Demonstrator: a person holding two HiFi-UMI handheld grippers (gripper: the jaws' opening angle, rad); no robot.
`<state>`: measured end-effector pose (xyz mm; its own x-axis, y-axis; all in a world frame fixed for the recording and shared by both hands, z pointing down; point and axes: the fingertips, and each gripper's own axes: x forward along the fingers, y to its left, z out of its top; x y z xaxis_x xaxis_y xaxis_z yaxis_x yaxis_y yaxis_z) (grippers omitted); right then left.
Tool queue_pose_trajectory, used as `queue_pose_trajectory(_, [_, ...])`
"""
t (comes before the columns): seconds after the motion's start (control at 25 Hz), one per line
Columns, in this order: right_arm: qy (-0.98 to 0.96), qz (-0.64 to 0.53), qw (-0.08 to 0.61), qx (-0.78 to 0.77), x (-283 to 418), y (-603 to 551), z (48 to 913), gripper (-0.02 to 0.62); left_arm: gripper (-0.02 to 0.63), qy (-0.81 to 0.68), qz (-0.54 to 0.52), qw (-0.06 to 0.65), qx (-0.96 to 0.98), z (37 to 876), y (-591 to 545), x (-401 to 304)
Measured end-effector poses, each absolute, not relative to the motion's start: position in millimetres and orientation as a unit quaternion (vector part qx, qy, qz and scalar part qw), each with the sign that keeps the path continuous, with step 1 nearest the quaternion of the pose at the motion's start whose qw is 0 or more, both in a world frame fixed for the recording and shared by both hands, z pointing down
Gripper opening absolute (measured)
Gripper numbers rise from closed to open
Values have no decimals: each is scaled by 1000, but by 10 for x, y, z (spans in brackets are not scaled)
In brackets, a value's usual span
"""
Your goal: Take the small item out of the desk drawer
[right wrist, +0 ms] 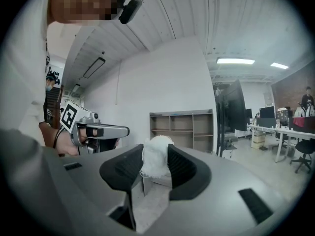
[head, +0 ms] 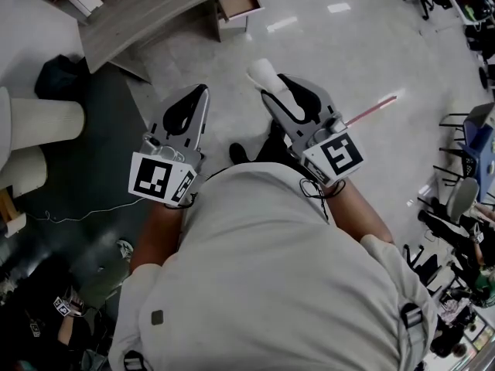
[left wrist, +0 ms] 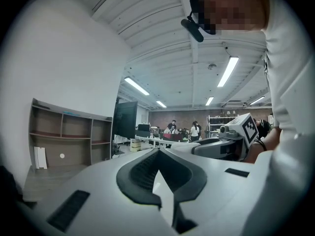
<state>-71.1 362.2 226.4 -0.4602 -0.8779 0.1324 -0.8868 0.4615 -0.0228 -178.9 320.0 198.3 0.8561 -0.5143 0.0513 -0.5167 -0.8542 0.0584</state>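
Bright ceiling strip lights (left wrist: 229,72) glare; fisheye edges darken.

Small white fluffy item (head: 264,73), soft and oblong, pinched between the right gripper's (right wrist: 155,155) pads, one end poking out past the tips, up off the floor, well apart from the desk (head: 147,10). Drawer (head: 237,2) pulled open, brown inside, just beside the desk's end.

I wear a pale grey short-sleeved shirt (head: 271,284). My left gripper (head: 203,91) and right gripper (head: 277,82) have grey moulded shells and black ribbed jaw pads. Each carries a white cube (head: 161,178) printed with black square markers. A thin black cable (head: 313,190) loops behind the right cube.
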Motion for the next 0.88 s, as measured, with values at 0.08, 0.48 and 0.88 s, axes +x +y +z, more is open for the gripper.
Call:
queue_pose_trajectory(0.08, [-853,41,51,517,-735,3654,2258,160,12,-268,16,35,963,1983,3220,-1821])
queue_pose_trajectory(0.48, [-854,38,49,516,-855,3621,2245,160,12,-269,12,38,962,2015,3215,-1960])
queue_pose_trajectory(0.88, [-854,39,46,517,-734,3608,2221,160,12,-266,12,39,963,2008,3190,-1824])
